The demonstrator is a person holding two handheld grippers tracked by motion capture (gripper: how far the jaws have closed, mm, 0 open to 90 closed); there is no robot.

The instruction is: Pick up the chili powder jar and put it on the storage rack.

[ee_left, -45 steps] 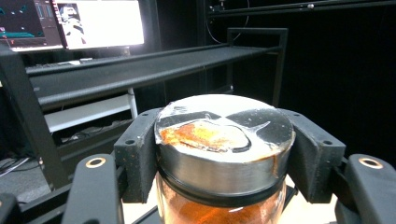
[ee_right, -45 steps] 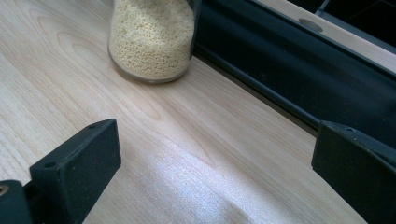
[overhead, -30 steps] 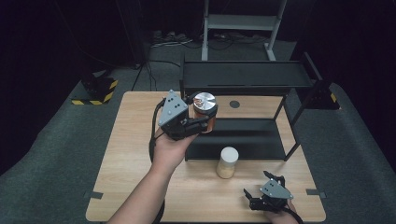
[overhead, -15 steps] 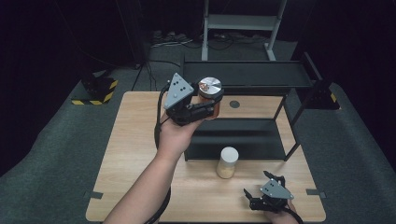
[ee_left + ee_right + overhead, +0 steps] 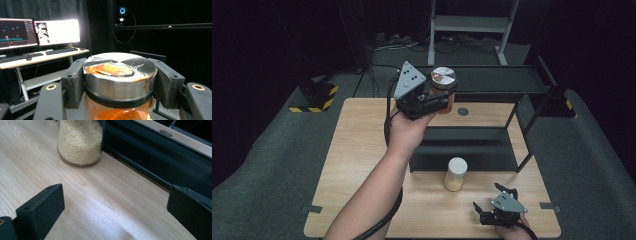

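My left gripper is shut on a glass jar of orange-brown powder with a silver lid, held upright in the air near the left end of the black rack's top shelf. In the left gripper view both black pads clamp the jar just below its lid. A second jar of pale yellow grains with a white lid stands on the wooden table in front of the rack. My right gripper rests open near the table's front right edge, and the grain jar lies ahead of its spread jaws.
The black two-shelf rack takes up the table's right middle, its lower shelf running beside the grain jar. A round hole sits in the tabletop behind it. Monitors and a keyboard on a desk stand beyond the table.
My left hand has lifted the powder jar and carried it away from me, toward the rack's top shelf. The right gripper and the grain jar have stayed put.
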